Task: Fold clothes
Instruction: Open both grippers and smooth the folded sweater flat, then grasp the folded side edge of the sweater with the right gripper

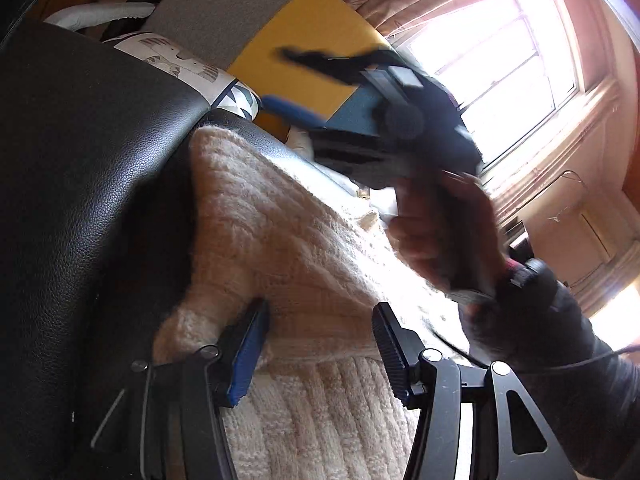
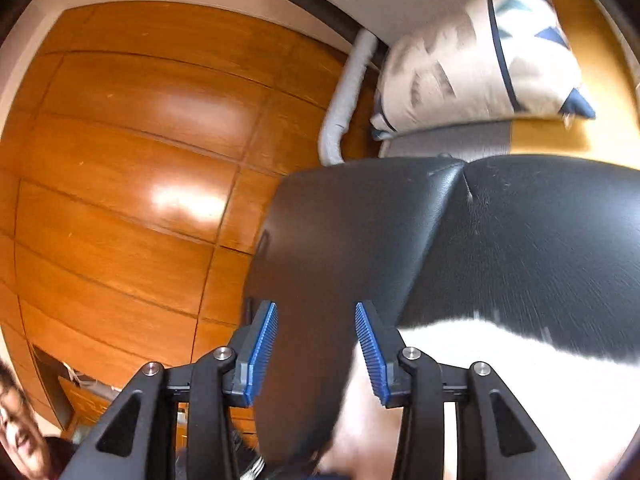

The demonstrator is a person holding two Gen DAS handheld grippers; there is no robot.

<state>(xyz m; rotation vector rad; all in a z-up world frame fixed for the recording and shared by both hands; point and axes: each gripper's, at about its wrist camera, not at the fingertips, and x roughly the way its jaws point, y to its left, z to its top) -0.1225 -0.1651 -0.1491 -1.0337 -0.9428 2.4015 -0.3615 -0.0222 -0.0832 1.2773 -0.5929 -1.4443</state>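
Note:
A cream knitted sweater (image 1: 288, 240) lies on a black leather seat (image 1: 80, 184), with a folded edge near my left gripper (image 1: 320, 332). That gripper is open just above the knit, nothing between its blue pads. The right gripper (image 1: 304, 84) appears blurred in the left wrist view, held by a hand (image 1: 444, 236) above the sweater's far side, jaws apart. In the right wrist view my right gripper (image 2: 316, 336) is open over the black seat (image 2: 520, 240), and the bright sweater (image 2: 460, 360) lies just right of its fingers.
A patterned cushion (image 2: 472, 64) lies beyond the seat on a yellow and grey surface (image 1: 312, 36). Wooden floor (image 2: 120, 152) spreads left of the seat. A bright window (image 1: 500, 72) with curtains sits at right. A person's face shows at the lower left of the right wrist view.

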